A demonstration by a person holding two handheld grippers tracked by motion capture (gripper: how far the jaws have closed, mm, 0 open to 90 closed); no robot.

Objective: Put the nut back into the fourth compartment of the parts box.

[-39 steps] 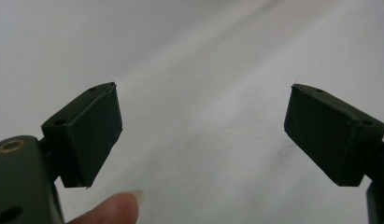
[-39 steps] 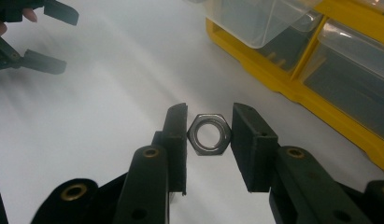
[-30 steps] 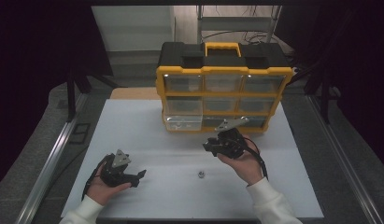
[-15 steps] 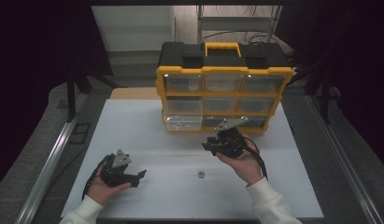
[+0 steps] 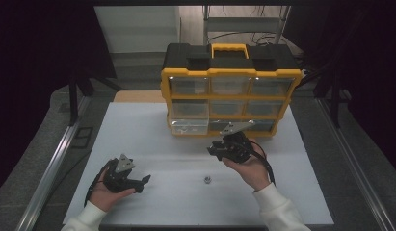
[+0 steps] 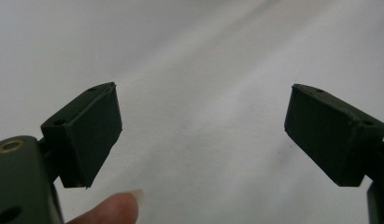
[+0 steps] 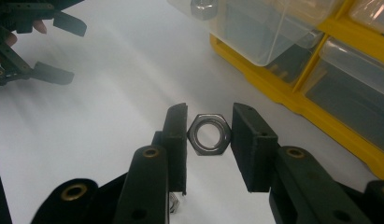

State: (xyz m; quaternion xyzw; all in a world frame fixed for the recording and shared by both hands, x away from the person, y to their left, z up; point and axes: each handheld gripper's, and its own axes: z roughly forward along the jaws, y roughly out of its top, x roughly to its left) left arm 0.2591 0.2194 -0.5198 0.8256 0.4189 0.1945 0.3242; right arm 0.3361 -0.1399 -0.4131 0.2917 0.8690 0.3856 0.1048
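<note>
My right gripper (image 7: 209, 135) is shut on a steel hex nut (image 7: 209, 134), held on edge between the two pads. In the high view that gripper (image 5: 216, 147) hovers just in front of the yellow and black organizer (image 5: 230, 72), near its pulled-out clear bottom-left drawer (image 5: 188, 126). A second nut (image 5: 206, 180) lies loose on the white table between the hands. My left gripper (image 5: 140, 182) rests low at the front left, and its jaws (image 6: 203, 135) stand wide open over bare table with nothing between them.
The organizer has several clear drawers in a yellow frame (image 7: 292, 100). The open drawer (image 7: 264, 32) holds a nut (image 7: 203, 7) near its front corner. The white table (image 5: 138, 130) is flanked by metal rails, and dark floor lies beyond.
</note>
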